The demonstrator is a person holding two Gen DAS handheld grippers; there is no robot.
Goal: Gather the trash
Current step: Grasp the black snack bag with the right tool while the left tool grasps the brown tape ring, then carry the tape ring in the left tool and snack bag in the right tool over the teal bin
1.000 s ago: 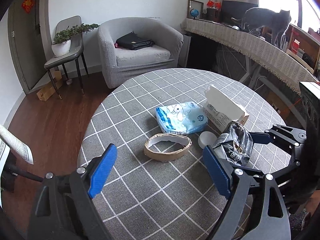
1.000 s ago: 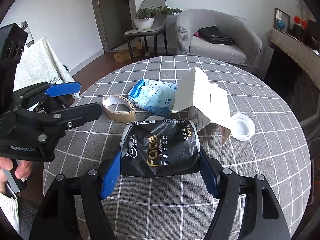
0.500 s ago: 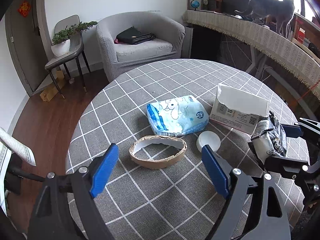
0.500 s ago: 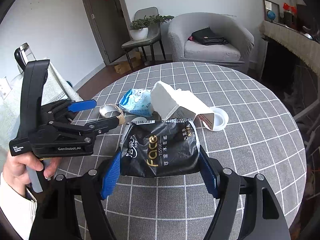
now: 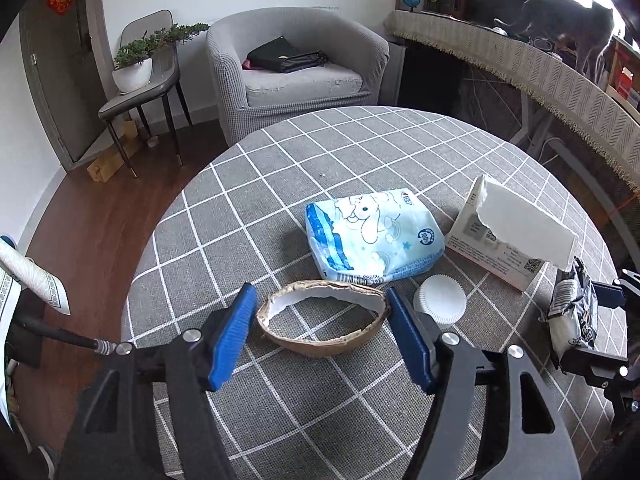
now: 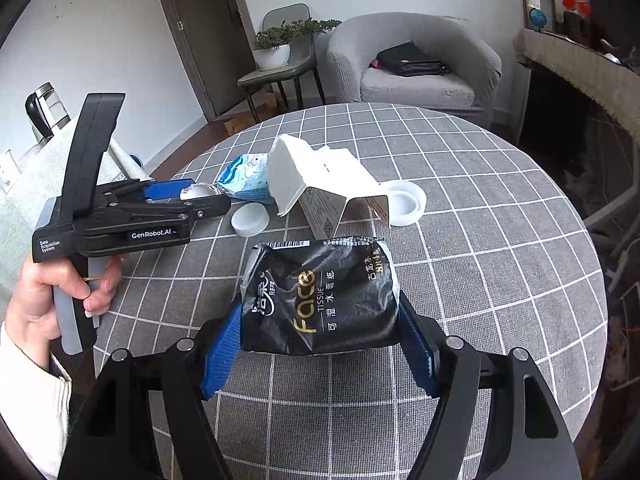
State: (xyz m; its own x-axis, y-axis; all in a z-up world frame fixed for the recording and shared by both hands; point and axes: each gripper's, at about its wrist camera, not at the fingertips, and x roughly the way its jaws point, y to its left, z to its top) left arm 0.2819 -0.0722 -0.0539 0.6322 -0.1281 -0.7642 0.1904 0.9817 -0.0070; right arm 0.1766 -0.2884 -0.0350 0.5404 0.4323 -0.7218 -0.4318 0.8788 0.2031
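My right gripper (image 6: 320, 346) is shut on a black tissue pack (image 6: 320, 296) and holds it above the round table; the pack also shows in the left wrist view (image 5: 572, 308). My left gripper (image 5: 322, 334) is open, its blue pads on either side of a brown cardboard tape ring (image 5: 322, 322) on the table, close to its ends. Beyond the ring lie a light blue wipes pack (image 5: 374, 240), a white paper cup liner (image 5: 442, 304) and a torn white box (image 5: 508, 232). A white lid (image 6: 404, 202) lies behind the box.
The round table has a grey checked cloth (image 5: 360, 148). Behind it stand a grey armchair (image 5: 296, 68) with a black bag and a chair with a potted plant (image 5: 134, 64). A cat (image 5: 568, 16) stands on the sideboard at right.
My left gripper has moved forward and down and narrowed, so that its pads now flank the tape ring. The right gripper has drawn back with the black pack.
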